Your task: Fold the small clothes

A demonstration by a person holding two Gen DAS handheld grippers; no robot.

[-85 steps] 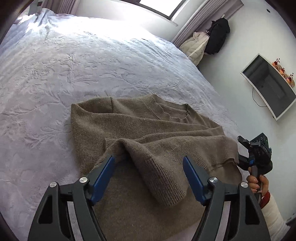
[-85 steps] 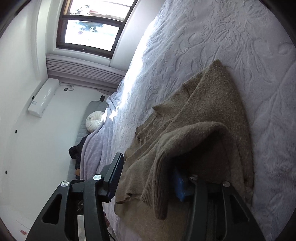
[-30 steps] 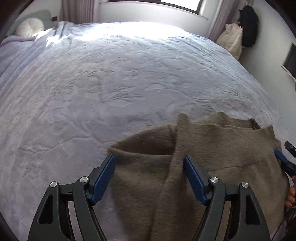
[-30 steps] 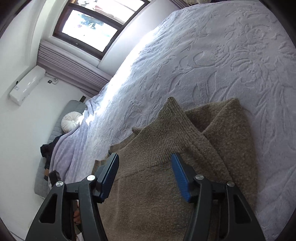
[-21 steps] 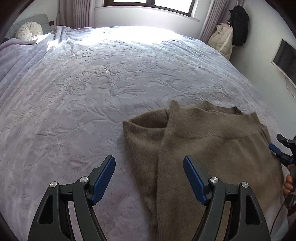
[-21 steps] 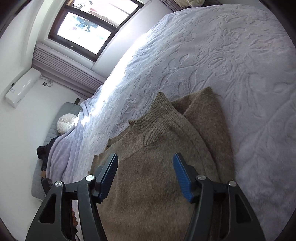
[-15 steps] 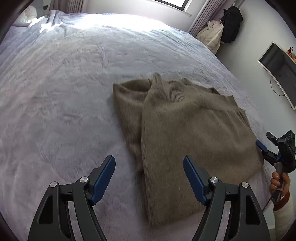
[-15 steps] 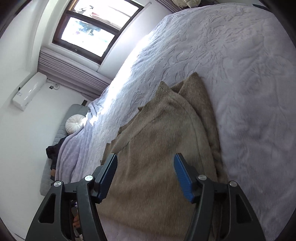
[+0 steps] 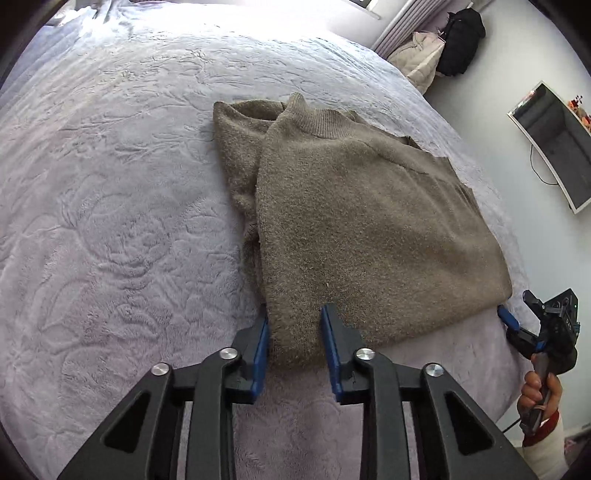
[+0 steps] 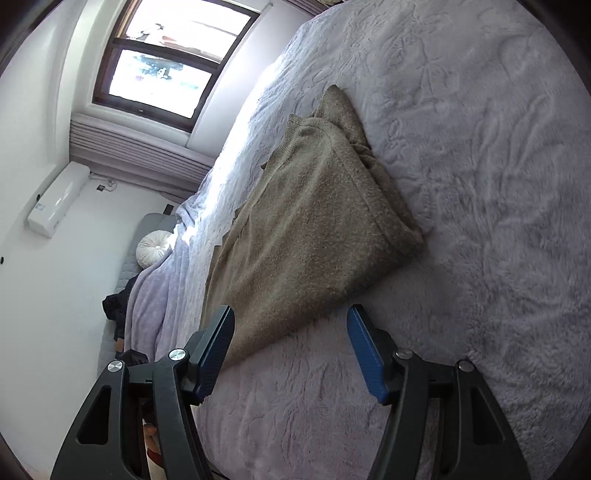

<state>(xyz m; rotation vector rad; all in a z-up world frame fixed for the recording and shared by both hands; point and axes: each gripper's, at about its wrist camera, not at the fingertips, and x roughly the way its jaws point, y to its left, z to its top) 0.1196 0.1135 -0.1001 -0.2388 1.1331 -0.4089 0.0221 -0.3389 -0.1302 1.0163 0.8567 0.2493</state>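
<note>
Left wrist view: I look steeply down along the left tongs (image 9: 295,325), close over the sweater's (image 9: 369,221) near edge.
Right wrist view: rolled sideways, shallower, from the sweater's opposite corner.
Shared: sweater, bed (image 10: 498,184); left view catches the right tongs (image 9: 517,325).

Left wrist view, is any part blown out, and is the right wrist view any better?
Left wrist view: the bedspread by the top edge is washed out white; the sweater is sharp. Right wrist view: the window is overexposed, with glare along the bed's far edge; both views bow at the rims.
</note>
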